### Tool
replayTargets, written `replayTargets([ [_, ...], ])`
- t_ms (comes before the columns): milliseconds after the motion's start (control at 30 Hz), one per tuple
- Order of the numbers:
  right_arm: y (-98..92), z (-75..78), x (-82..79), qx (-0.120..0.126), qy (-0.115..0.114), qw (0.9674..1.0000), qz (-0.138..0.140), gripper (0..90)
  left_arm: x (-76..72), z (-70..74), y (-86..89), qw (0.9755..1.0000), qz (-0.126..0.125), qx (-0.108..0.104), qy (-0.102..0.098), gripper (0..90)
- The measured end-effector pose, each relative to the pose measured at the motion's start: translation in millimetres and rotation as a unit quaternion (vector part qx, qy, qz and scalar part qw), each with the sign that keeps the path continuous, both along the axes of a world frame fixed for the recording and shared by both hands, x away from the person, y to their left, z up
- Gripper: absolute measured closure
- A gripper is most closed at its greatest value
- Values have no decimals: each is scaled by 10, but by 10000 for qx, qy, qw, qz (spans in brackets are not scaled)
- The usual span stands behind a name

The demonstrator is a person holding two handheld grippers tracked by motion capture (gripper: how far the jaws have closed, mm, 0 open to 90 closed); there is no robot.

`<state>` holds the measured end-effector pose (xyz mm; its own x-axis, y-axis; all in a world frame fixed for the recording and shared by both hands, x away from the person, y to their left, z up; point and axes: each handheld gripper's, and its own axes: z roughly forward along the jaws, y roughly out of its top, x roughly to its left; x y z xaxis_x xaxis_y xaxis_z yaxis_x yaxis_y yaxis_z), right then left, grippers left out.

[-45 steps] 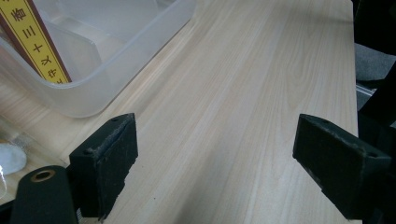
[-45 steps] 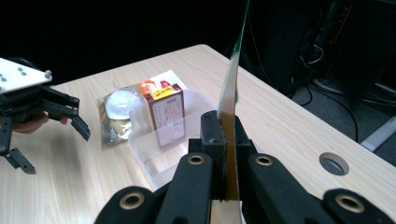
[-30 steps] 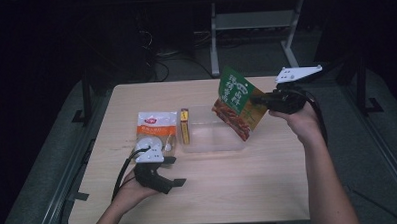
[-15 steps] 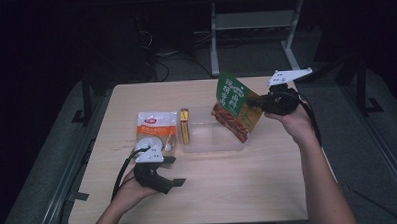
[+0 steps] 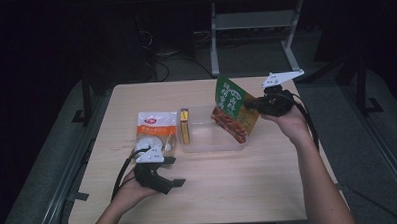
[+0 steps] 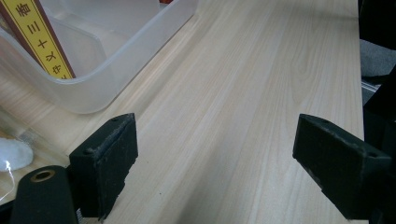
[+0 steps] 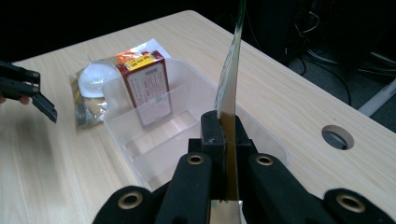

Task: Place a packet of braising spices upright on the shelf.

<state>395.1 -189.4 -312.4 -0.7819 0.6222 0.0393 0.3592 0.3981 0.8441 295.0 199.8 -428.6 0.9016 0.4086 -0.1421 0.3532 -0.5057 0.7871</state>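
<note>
Aloft — right claw [image 5: 252, 106] pinching tilted pouch [image 5: 232, 109].

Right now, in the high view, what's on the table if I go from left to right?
White and orange packet → yellow and red box standing at the left end of the clear plastic tray → green and red snack bag → right tool, pinching that bag's edge.
</note>
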Motion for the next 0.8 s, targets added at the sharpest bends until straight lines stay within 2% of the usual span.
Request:
replayTargets([
  [167, 15, 1, -7, -30, -16, 10000, 8, 867, -1, -2, -4, 10000, -13, 49, -20, 135],
  [333, -1, 6, -19, -95, -121, 9998, -87, 721, 0, -5, -8, 10000, -35, 69, -24, 135],
  [433, -12, 19, -41, -80, -108, 9998, -125, 614, -4, -4, -7, 10000, -39, 79, -24, 135],
  [533, -28, 42, -90, -81, -157, 9997, -159, 420, 4, 2, 9, 9999, -38, 104, -55, 135],
  [600, -42, 46, -118, -125, -162, 9994, -261, 348, 2, 5, 15, 10000, -3, 78, -39, 135],
  [700, -89, 30, -158, -175, -138, 9992, -336, 297, 7, 12, 29, 9999, -21, 125, -53, 135],
  [800, -152, -7, -205, -173, -76, 9991, -383, 285, 11, 20, 37, 9998, -52, 162, -78, 135],
])
